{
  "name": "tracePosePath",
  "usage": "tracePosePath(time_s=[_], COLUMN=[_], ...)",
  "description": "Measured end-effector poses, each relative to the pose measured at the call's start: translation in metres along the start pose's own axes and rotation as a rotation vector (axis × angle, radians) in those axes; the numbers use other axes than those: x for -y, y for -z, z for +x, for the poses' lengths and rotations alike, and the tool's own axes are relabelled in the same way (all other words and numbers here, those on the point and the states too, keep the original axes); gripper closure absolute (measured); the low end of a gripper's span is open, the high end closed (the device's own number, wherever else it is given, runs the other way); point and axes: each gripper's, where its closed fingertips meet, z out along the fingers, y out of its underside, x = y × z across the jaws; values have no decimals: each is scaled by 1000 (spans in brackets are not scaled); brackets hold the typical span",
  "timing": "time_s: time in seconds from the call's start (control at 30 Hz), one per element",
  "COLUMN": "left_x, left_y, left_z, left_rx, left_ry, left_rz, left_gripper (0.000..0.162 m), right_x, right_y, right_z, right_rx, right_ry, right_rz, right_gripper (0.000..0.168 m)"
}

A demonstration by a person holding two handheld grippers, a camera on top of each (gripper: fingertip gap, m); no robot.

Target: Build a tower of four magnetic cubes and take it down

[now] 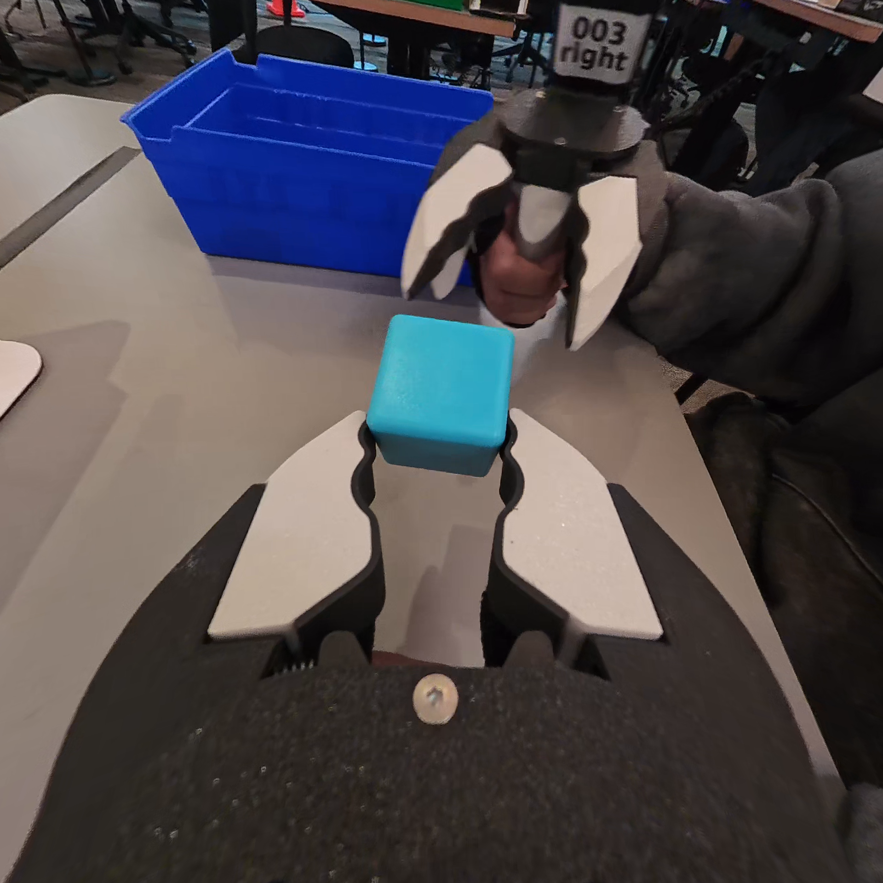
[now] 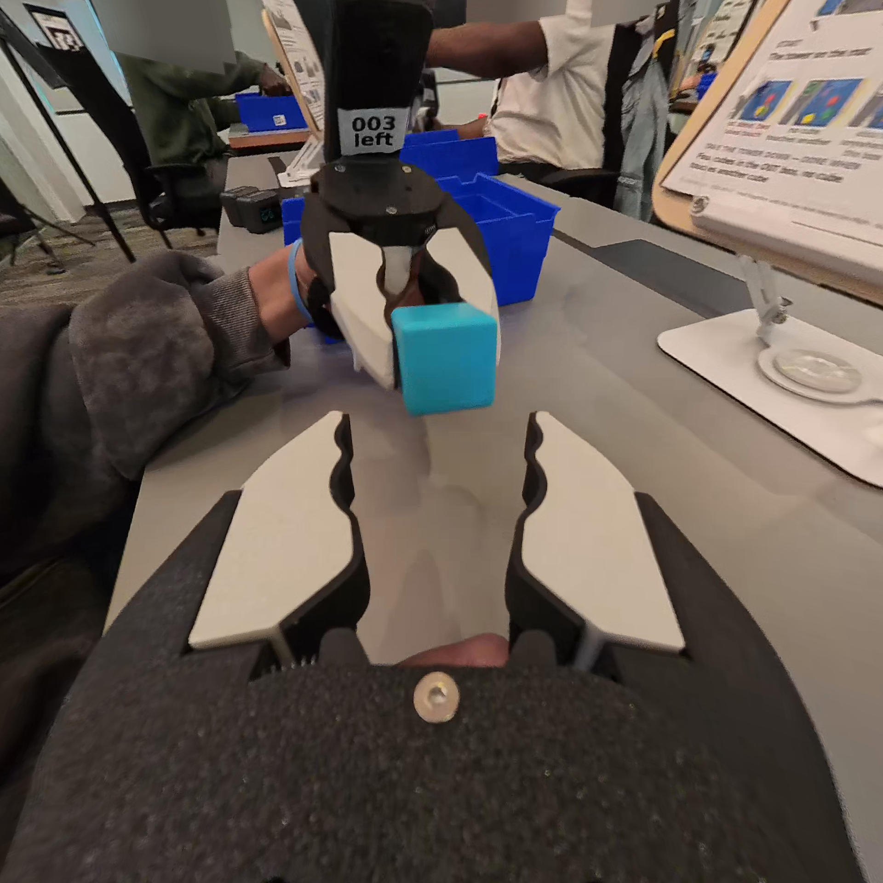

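White label (image 1: 595, 45), black print in 2 lines, on right gripper (image 1: 497, 310) body. 1 matching label (image 2: 373, 131) on left gripper (image 2: 444, 363) body. Instruction sheet (image 2: 783, 143) on tilted stand: printed lines, colour pictures, blurred. Black-and-white square marker (image 2: 59, 31), upper left. Small sticker (image 2: 279, 119) on far blue bin (image 2: 258, 107).

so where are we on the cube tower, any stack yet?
No stack visible. In hand: the left tongs are shut on one teal cube, held above the grey table. The right tongs are open and empty. No other cubes in view, so whether building or takedown remains can't be told.
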Motion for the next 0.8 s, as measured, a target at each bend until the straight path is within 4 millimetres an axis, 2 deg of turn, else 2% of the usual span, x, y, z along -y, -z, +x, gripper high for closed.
tracePosePath(time_s=[0.13,0.3,0.4,0.57,0.7,0.8], left_x=[2,2,2,1,7,15], left_y=[-1,-1,-1,-3,0,12], left_z=[3,4,6,5,7,7], left_rx=[-11,-15,-22,-5,6,46], left_ry=[-5,-8,-10,-14,-12,31], left_rz=[2,-3,-2,-5,38,140], left_gripper=[112,112,112,112,112,98], right_x=[6,9,15,11,16,18], right_y=[-27,-40,-39,-39,-36,-31], right_z=[-1,-5,-4,-3,-4,0], right_rx=[62,104,109,124,142,116], right_ry=[23,37,42,55,34,23], right_rz=[-27,-47,-15,-49,-37,-26], right_gripper=[104,109,122,122,122,122])
